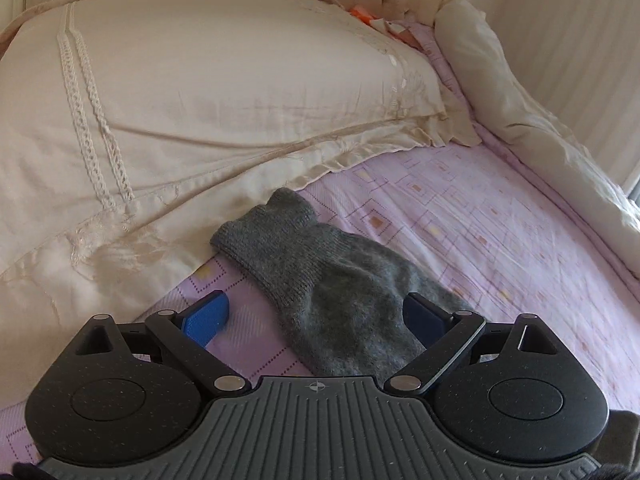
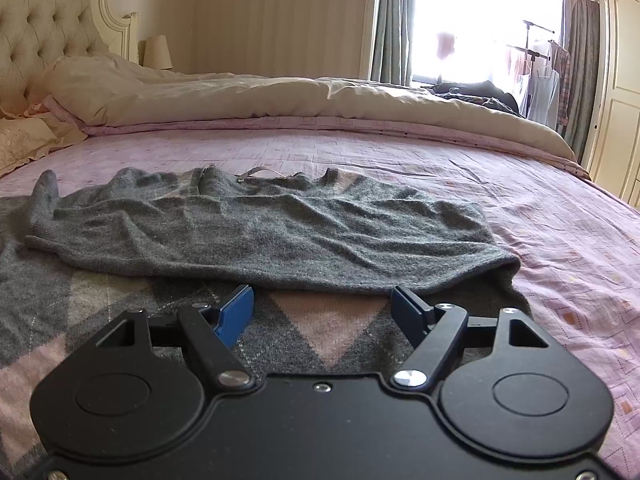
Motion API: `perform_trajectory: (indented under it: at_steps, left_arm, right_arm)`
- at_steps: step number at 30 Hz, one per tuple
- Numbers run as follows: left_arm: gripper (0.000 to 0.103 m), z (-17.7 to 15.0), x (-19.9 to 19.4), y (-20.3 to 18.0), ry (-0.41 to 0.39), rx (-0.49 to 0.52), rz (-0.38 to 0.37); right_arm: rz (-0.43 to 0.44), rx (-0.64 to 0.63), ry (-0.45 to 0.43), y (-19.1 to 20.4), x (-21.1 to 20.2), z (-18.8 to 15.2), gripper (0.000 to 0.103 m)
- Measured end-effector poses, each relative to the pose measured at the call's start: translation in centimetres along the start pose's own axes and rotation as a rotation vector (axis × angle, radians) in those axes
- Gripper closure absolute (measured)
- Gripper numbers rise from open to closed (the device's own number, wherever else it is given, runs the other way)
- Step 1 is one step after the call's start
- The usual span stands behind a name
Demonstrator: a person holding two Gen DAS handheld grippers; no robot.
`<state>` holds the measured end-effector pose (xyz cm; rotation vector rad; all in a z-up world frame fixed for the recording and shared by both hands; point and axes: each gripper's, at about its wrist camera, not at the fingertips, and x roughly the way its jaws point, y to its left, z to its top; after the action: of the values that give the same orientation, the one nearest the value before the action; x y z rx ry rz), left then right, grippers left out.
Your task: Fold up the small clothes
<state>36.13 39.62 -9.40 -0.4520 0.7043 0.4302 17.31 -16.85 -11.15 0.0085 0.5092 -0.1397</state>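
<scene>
Your left gripper (image 1: pixel 314 314) has a grey ribbed housing with a small crosshair mark, black speckled round hubs, black link arms with silver pivot pins, and blue finger pads (image 1: pixel 206 318). Your right gripper (image 2: pixel 322 310) has a smooth black housing, silver screws and blue pads (image 2: pixel 236 314).

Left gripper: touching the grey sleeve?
Cannot tell. Left wrist view: left gripper open, astride the sleeve; knit overlaps the right finger, contact unclear.

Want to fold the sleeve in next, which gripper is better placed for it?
Left. The left gripper is open with the grey sleeve between its fingers; the right gripper faces the sweater body.
</scene>
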Motion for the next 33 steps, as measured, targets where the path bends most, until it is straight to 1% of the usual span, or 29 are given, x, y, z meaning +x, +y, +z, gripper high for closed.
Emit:
perform_trajectory:
  at_steps: [1,2,3,4,5,7,9,11,15,17,20,24,28,31,33]
  left_arm:
    - [0.015,0.1,0.2,-0.2,0.001,0.018,0.003]
    - [0.055,0.2,0.3,-0.6,-0.006,0.052,0.005]
    - [0.079,0.3,0.3,-1.1,-0.014,0.088,0.029]
    - [0.093,0.4,0.2,-1.5,-0.015,0.104,0.052]
    - [0.093,0.5,0.0,-1.7,-0.016,0.1,0.033]
    - [0.094,0.8,-1.2,-2.4,-0.057,0.094,-0.011]
    - [0.094,1.2,-3.0,-4.0,-0.101,0.126,-0.049]
    - [0.094,1.5,-5.0,-6.0,-0.13,0.164,-0.104]
    - [0.094,1.8,-10.3,-10.8,-0.182,0.234,-0.247]
    - [0.094,1.5,-13.0,-13.7,-0.203,0.277,-0.318]
    - [0.094,0.5,-16.6,-18.1,-0.217,0.305,-0.444]
    - [0.094,-2.1,-20.3,-24.2,-0.215,0.346,-0.6]
    - [0.094,-6.2,-21.8,-29.5,-0.174,0.378,-0.725]
    - [0.094,-9.9,-21.6,-33.1,-0.122,0.404,-0.772]
    - [0.093,-12.3,-20.7,-35.0,-0.071,0.422,-0.791]
  right_arm:
    - [0.0,0.0,0.001,0.0,0.0,0.0,0.026]
    - [0.0,0.0,0.001,0.0,0.0,0.0,0.026]
    - [0.0,-0.001,0.002,0.0,0.0,0.0,0.026]
    - [0.001,-0.001,0.002,0.0,0.0,0.0,0.026]
    - [0.002,-0.001,0.002,0.0,0.0,-0.1,0.026]
    - [0.005,0.002,0.001,-0.1,0.0,-0.1,0.026]
    - [0.007,0.002,0.003,-0.1,0.0,0.0,0.026]
    - [0.01,0.004,0.003,-0.1,0.1,0.0,0.026]
    - [0.015,0.01,0.004,-0.2,0.0,0.0,0.026]
    - [0.018,0.013,0.004,-0.2,0.0,0.0,0.026]
    - [0.025,0.022,0.005,-0.4,0.0,0.0,0.026]
    - [0.033,0.039,0.009,-0.7,0.1,0.1,0.026]
    - [0.044,0.065,0.011,-1.1,0.1,0.1,0.025]
    - [0.052,0.084,0.02,-1.4,0.3,0.1,0.025]
    - [0.056,0.093,0.022,-1.6,0.4,0.1,0.025]
